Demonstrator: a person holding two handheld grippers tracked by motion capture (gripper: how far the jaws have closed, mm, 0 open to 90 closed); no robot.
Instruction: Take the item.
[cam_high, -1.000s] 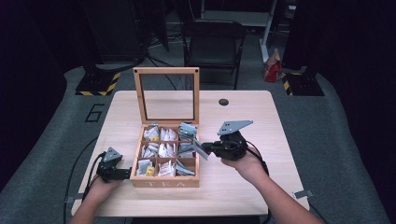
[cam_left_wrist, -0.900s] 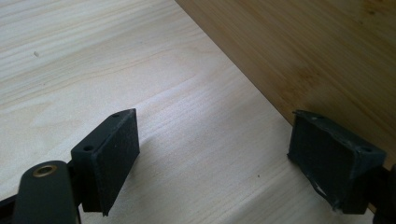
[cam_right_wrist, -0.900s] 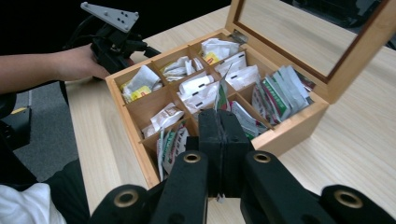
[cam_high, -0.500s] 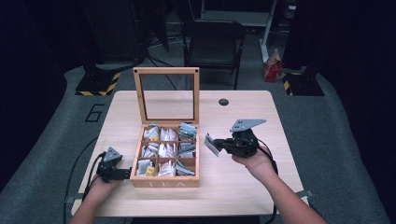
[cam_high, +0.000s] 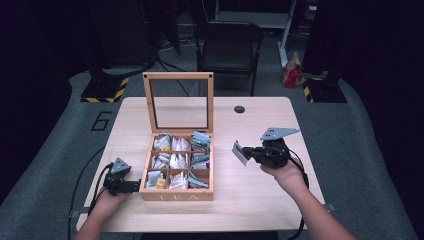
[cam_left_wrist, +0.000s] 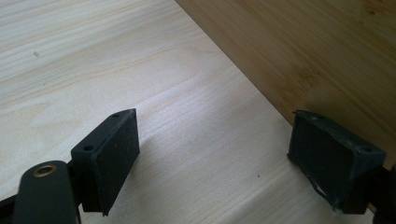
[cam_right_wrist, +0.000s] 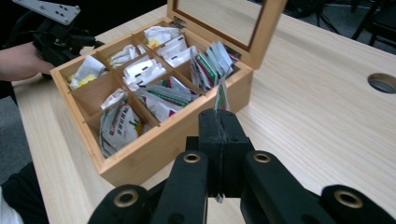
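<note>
Since the earlier frames your right claw (cam_high: 242, 152) has moved away from the tea box (cam_high: 176, 192) toward the right of the high view, and it now hangs over the bare bench (cam_high: 260, 200), well apart from the box. Its two black jaws are pressed together on a tea bag (cam_right_wrist: 221, 97). In the right gripper view the thin packet stands up on its edge out of the closed jaws, at the centre of the frame, and a small corner of it also comes out below them. In the high view the same tea bag (cam_high: 239, 152) looks like a pale flat piece at the tip of the claw, right of the box and above the wood.

Your left claw (cam_left_wrist: 224, 154) has stayed at the lower left of the high view, touching or almost touching the left wall of the box near its front corner. In the left gripper view its jaws stand wide apart with nothing between them. One pad is low on the bench at the left of the frame, and the other pad is at the right, just beside the brown wooden wall.

The box sits in the middle of the bench with its glass lid (cam_high: 179, 102) standing upright at the back. Its compartments hold more packets; the middle one in the front row looks nearly empty in the right gripper view.
</note>
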